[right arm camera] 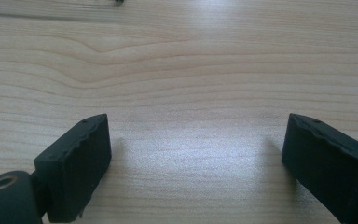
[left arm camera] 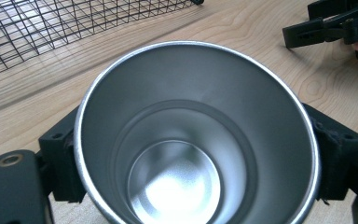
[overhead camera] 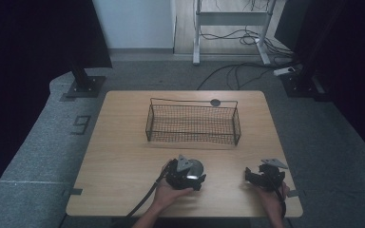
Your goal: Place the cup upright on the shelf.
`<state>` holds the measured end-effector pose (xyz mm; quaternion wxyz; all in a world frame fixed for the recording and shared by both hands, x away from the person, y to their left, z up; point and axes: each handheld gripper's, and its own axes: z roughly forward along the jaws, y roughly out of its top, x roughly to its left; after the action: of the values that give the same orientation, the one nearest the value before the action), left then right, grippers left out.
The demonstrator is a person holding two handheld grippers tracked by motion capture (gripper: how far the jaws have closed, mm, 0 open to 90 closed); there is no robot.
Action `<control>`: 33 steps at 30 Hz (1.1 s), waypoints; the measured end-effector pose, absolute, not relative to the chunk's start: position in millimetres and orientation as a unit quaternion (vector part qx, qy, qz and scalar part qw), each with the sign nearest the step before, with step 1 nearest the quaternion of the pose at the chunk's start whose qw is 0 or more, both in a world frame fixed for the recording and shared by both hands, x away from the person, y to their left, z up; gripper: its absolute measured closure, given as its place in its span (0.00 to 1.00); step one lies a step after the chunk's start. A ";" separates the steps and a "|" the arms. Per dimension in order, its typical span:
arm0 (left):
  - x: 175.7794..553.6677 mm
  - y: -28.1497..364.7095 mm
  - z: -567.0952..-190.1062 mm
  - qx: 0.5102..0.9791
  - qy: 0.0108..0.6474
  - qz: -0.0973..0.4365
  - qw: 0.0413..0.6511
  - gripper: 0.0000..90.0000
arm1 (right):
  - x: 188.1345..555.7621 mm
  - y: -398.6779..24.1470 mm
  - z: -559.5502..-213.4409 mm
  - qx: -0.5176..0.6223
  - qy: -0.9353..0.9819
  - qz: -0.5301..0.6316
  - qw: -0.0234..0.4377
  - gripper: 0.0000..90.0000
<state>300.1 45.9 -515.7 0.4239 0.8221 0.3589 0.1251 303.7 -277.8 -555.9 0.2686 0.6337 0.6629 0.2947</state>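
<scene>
- The table (overhead camera: 123, 156) carries a wire basket (overhead camera: 193, 124) toward its far side.
- A steel cup (left arm camera: 193, 135) stands upright on the near side of the basket, well apart from it.
- The left gripper (overhead camera: 186, 175) has its jaws pressed on the cup's sides: the grasp looks made, and lifting it toward the basket seems next.
- The right gripper (right arm camera: 196, 168), nearer than the basket and to its right, rests wide open and empty.

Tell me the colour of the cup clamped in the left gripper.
Plain silvery metal, brushed inside; the cup shows best in the left gripper view.
</scene>
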 end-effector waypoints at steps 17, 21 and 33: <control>299.2 58.6 -500.6 0.812 0.365 0.120 0.440 0.16 | 303.7 -277.9 -555.8 0.634 0.663 0.295 0.269 0.09; 299.7 63.0 -494.6 0.807 0.366 0.124 0.446 0.16 | 303.6 -277.9 -555.8 0.634 0.662 0.294 0.269 0.09; 301.1 71.4 -482.4 0.801 0.367 0.131 0.454 0.16 | 303.6 -278.0 -555.8 0.635 0.661 0.295 0.270 0.10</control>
<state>301.1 71.4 -482.4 0.4545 0.8010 0.3670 0.1310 303.6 -278.0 -555.8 0.2700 0.6347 0.6614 0.2947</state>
